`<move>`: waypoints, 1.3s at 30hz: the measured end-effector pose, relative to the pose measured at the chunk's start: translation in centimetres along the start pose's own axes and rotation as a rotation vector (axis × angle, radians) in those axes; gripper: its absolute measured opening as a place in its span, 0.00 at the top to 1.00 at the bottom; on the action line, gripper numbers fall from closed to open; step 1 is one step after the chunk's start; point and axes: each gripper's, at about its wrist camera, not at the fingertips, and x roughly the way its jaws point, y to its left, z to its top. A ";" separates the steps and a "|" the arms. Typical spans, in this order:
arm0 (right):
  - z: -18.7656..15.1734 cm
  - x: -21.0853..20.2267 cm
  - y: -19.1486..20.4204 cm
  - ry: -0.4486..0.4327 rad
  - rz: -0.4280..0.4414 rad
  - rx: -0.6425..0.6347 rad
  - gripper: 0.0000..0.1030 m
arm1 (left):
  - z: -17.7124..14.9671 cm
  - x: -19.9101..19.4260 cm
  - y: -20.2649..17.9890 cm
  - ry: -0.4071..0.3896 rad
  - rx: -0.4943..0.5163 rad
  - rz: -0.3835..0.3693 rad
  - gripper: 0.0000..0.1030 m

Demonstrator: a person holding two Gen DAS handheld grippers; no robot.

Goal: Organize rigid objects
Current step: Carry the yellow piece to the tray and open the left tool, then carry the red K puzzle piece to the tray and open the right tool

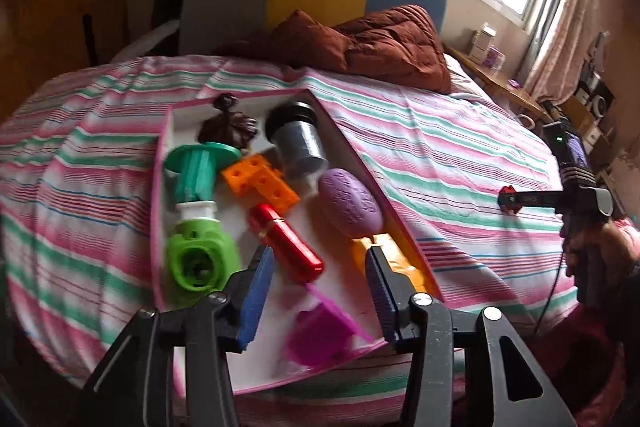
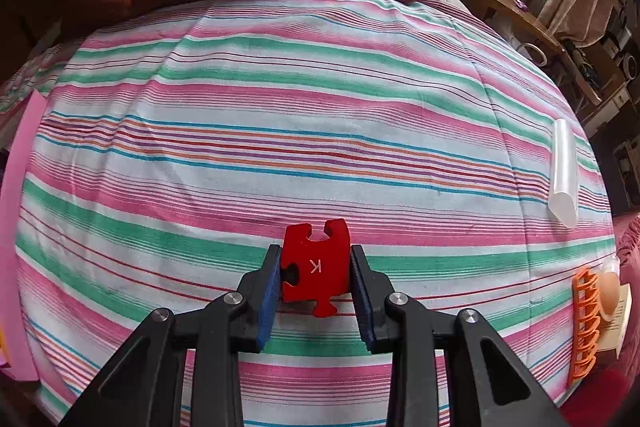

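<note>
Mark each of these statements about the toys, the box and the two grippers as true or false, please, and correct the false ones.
1. The right gripper grips a red puzzle piece with the letter K. True.
2. The left gripper is shut on the red cylinder. False: it is open above the box and holds nothing.
3. The purple oval lies inside the box. True.
4. The orange block lies on the bedsheet outside the box. False: it is in the box.
5. An orange comb-like piece lies at the bed's right edge. True.
</note>
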 end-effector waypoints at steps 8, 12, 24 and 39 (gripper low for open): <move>-1.1 -4.9 9.8 -0.116 0.230 -0.201 0.69 | 0.1 -2.7 3.4 -0.063 -0.052 0.159 0.29; -1.7 -8.1 16.5 -0.185 0.338 -0.320 0.69 | -0.2 -3.7 4.7 -0.086 -0.074 0.210 0.19; -3.3 -8.0 26.8 -0.165 0.372 -0.467 0.69 | -1.2 -4.9 7.8 -0.065 -0.179 0.281 0.00; -5.3 -10.2 26.5 -0.274 0.345 -0.388 0.57 | -2.3 -5.1 7.7 -0.069 -0.207 0.381 0.00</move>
